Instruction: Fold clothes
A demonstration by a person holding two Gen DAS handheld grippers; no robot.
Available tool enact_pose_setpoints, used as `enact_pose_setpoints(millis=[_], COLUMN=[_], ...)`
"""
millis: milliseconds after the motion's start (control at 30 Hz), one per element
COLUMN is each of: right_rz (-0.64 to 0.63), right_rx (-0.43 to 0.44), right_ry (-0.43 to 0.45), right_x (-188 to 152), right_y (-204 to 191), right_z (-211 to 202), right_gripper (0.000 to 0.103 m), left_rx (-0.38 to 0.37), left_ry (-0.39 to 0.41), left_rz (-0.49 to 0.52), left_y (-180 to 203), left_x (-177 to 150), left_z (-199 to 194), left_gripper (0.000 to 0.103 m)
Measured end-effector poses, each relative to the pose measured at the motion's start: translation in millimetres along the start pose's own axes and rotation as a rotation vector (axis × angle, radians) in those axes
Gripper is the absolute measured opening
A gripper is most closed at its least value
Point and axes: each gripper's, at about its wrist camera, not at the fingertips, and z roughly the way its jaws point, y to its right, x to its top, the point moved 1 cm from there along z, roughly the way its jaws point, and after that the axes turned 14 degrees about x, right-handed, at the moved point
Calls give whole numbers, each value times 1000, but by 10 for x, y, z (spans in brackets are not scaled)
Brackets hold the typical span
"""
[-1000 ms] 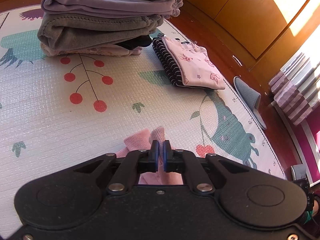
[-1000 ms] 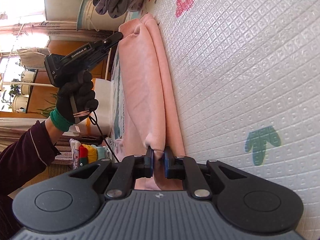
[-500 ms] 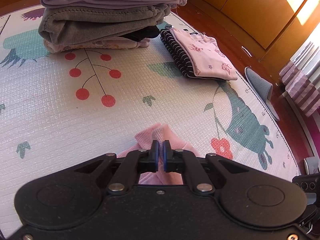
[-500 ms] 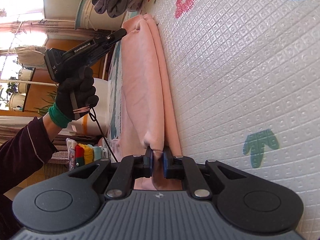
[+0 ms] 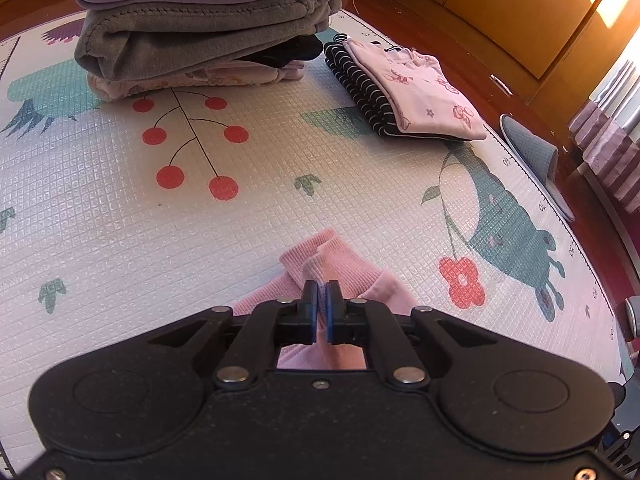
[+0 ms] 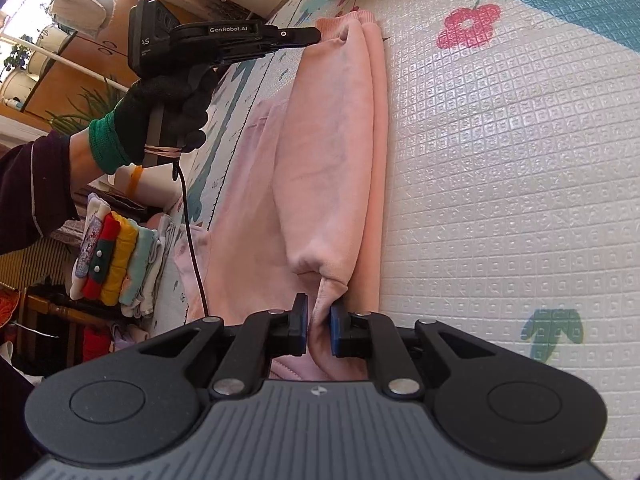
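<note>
Folded clothes stack [image 5: 208, 32]: top cut off by frame edge. Pink garment [image 5: 340, 268]: near portion hidden behind left gripper [image 5: 321, 300] body. Slipper [image 5: 536, 160] beside the stack: far side unclear.

Printed foam play mat [image 5: 120, 208] covers the floor. On it: a tall stack of folded clothes [image 5: 208, 28], a smaller striped-and-pink folded pile [image 5: 408, 92], pink trousers [image 5: 344, 268]. A slipper [image 5: 532, 156] lies at the mat's edge.

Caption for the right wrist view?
Both grippers, right and left, pinch opposite ends of pink trousers on the mat.
</note>
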Motion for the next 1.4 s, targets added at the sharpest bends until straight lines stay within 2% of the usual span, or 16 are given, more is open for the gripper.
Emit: enact_pose_setpoints(millis=[133,333,367,400,467,500,600,700,833,900,967,1033,1067,1200,1333,1400], right_rz=[-205,-171,-147,-123,-99,-105,-255,-414,-725,-846,-742,-588,-570,-605,-700,-700], right_rx=[-80,-49,-27,-6,18,15,-78,-176,-225,-211,-195,-193,-176,-135,-153,-169], right_ry=[-63,-71,-65,-58,-44,-37,-39,-42,-7,-12,-50,-90,-91,-117,-68,-50], right_x=[-62,-44,-40,-35,-42,-56,-115,-175,-235,-238,-152,-120,-141,-257,-343,-311], right_y=[-210,-122,-108,-94,-89,-104,-253,-410,-723,-827,-677,-417,-385,-461,-620,-619], right_z=[79,58,44,29,-13,-42,-150,-260,-254,-131,4,116,122,135,27,38], right_gripper=[16,18,21,32,44,47,48,47,41,29,23,23,22,23,23,24], left_rx=[0,23,29,37,53,62,120,120,6,-39,-61,-75,-86,-125,-171,-147], left_ry=[2,-8,-8,-7,-5,-8,2,33,21,-2,-35,-59,-66,-70,-77,-95], left_rz=[4,18,22,29,42,45,69,102,165,206,252,285,301,337,390,408], left_y=[9,-12,-10,0,20,27,31,58,269,421,567,656,689,755,821,884], left_x=[-4,-49,-50,-52,-55,-52,-24,-39,-187,-304,-438,-544,-585,-680,-838,-964], left_z=[-4,32,30,24,14,4,-98,-311,-480,-459,-392,-339,-340,-432,-571,-524], left_gripper=[1,1,1,1,1,2,5,5,5,5,5,5,5,5,5,5])
